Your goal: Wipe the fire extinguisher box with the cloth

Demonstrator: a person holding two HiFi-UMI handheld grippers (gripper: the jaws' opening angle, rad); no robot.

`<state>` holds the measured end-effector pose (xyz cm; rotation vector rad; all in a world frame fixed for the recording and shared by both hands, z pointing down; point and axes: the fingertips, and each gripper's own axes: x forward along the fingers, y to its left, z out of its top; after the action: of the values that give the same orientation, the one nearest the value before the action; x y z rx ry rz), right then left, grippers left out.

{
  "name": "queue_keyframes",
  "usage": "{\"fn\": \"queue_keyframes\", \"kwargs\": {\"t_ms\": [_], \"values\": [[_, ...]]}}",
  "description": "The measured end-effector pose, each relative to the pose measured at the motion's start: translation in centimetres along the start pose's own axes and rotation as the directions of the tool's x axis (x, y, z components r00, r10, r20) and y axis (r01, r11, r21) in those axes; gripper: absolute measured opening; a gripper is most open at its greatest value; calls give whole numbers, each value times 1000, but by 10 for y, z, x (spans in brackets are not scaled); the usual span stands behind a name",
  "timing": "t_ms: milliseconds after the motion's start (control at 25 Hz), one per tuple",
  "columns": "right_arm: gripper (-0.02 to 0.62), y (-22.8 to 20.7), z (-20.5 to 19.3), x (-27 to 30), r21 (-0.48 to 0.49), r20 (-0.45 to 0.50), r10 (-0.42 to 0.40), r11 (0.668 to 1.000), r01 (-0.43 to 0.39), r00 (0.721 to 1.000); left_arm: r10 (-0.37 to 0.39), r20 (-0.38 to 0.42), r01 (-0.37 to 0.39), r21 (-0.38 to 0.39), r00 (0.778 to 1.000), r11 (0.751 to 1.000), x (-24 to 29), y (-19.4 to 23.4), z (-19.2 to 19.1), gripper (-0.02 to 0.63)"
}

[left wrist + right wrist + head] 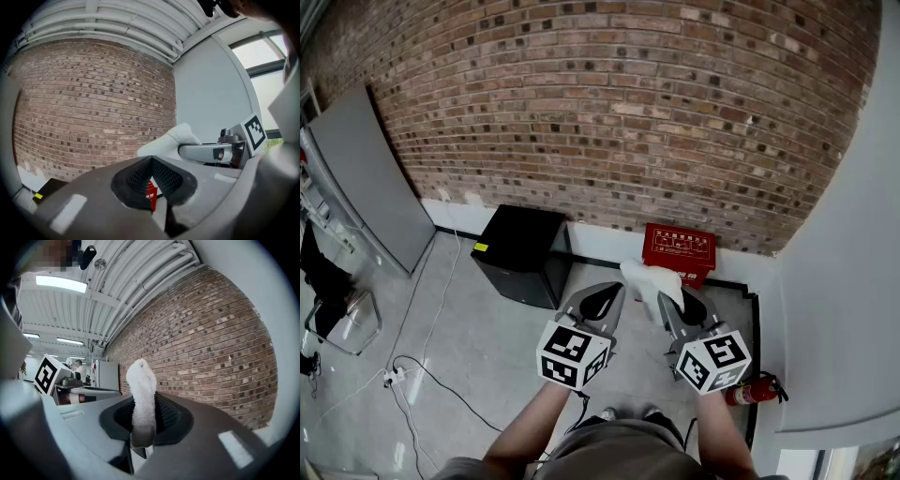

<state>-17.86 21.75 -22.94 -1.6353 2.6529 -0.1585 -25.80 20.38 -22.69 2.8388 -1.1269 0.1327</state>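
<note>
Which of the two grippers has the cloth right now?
The right gripper, its jaws shut on the white cloth that sticks out past their tips. The left gripper has its jaws together with nothing between them.

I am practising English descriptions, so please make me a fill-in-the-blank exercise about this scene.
1. The right gripper holds a white ____.
2. The red fire extinguisher box stands against the ____ wall.
3. In the head view, left of the box is a ____ cabinet.
4. The left gripper holds ____.
Missing words: cloth; brick; black; nothing.
</note>
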Motion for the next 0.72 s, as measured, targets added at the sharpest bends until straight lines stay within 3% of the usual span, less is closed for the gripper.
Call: {"fn": "queue_keyframes", "kwargs": {"t_ms": [720], "values": [[87,-9,-1,11,0,-18,-43,999,43,999,-37,-7,37,-16,999,999,10,13,-5,0]]}}
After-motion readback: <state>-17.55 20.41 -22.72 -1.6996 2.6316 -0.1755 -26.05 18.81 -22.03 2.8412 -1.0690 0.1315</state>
